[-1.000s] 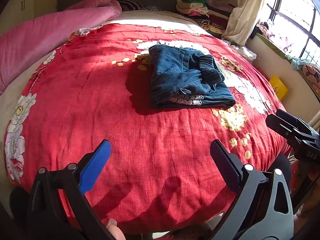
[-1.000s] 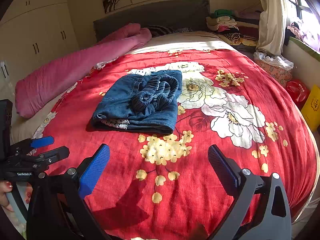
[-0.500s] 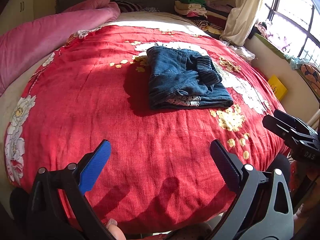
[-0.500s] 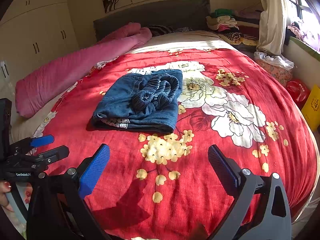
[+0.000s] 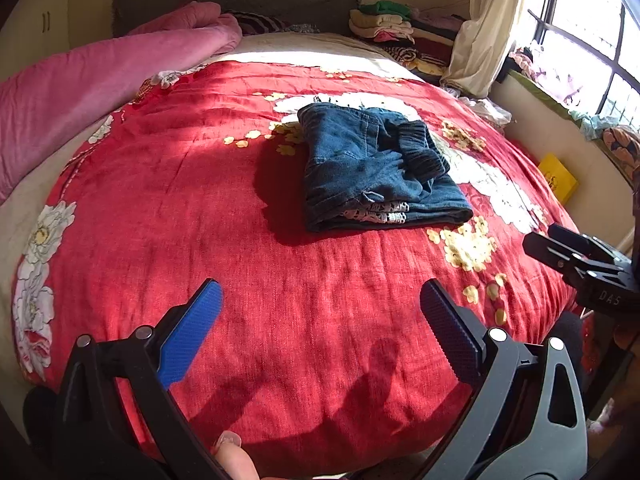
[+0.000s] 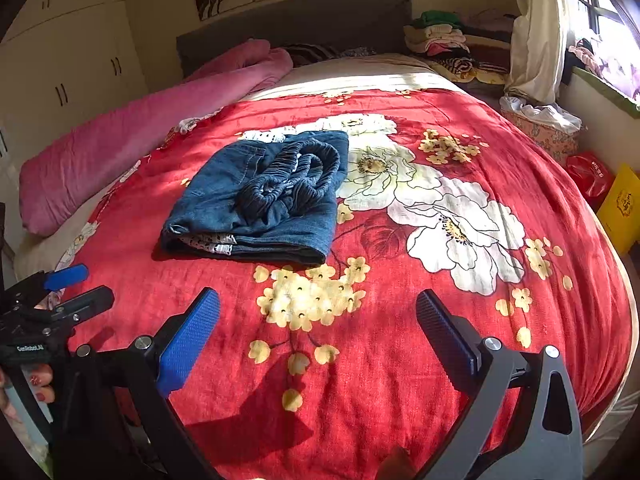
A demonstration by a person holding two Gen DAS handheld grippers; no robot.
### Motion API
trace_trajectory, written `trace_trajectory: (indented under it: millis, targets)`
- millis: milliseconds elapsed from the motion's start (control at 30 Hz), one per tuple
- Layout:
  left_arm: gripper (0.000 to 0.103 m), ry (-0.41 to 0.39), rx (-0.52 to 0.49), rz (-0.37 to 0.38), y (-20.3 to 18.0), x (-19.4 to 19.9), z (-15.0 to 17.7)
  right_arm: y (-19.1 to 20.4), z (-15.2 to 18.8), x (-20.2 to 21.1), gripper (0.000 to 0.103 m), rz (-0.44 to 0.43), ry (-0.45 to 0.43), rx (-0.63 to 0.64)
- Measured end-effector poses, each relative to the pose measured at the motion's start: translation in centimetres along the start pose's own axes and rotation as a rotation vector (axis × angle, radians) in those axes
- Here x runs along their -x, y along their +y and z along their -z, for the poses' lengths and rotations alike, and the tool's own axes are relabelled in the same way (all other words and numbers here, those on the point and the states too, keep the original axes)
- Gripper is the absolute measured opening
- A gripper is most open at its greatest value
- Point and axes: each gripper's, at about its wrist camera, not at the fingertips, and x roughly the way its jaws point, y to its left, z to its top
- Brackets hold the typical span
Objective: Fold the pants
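Observation:
The blue denim pants [image 5: 372, 172] lie folded into a compact stack on the red floral bedspread [image 5: 168, 208], with the gathered elastic waistband on top; they also show in the right wrist view [image 6: 264, 196]. My left gripper [image 5: 320, 304] is open and empty, hovering over the near edge of the bed, well short of the pants. My right gripper [image 6: 318, 312] is open and empty, also near the bed's front edge. Each gripper shows at the side of the other's view: the right one [image 5: 576, 256], the left one [image 6: 60, 292].
A pink duvet [image 5: 92, 88] lies along the left side of the bed. Folded clothes [image 5: 384, 20] are stacked at the head, right. A curtain [image 6: 536, 32] and window stand to the right; a yellow box [image 6: 620, 208] and red bag [image 6: 590, 174] sit on the floor.
Both grippers stay open and near the bed's front edge. The views shift only slightly; the folded pants have not moved.

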Motion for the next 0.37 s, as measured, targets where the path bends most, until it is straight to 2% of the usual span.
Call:
trace_trajectory:
  millis: [133,167,267,300,367]
  targets:
    - [0.093,-0.029,0.086,-0.005,3.3,-0.5,-1.8,-3.9,-0.8,-1.6,0.098,0.067,0.019,-0.041]
    - [0.093,-0.024,0.103,-0.050,4.7,-1.0,-2.4,-5.3,-1.1,-2.1,0.098,0.098,0.025,-0.053]
    - [0.093,0.023,0.081,-0.294,9.7,-4.0,-4.3,-10.7,-2.5,-3.3,0.098,0.223,0.031,-0.096]
    - [0.093,0.057,0.087,-0.351,11.7,-5.3,-4.9,-12.6,-3.1,-3.6,0.098,0.266,0.030,-0.107]
    - [0.093,0.103,0.125,-0.415,15.7,-7.6,-6.0,-16.6,-4.3,-4.3,0.098,0.330,0.027,-0.138]
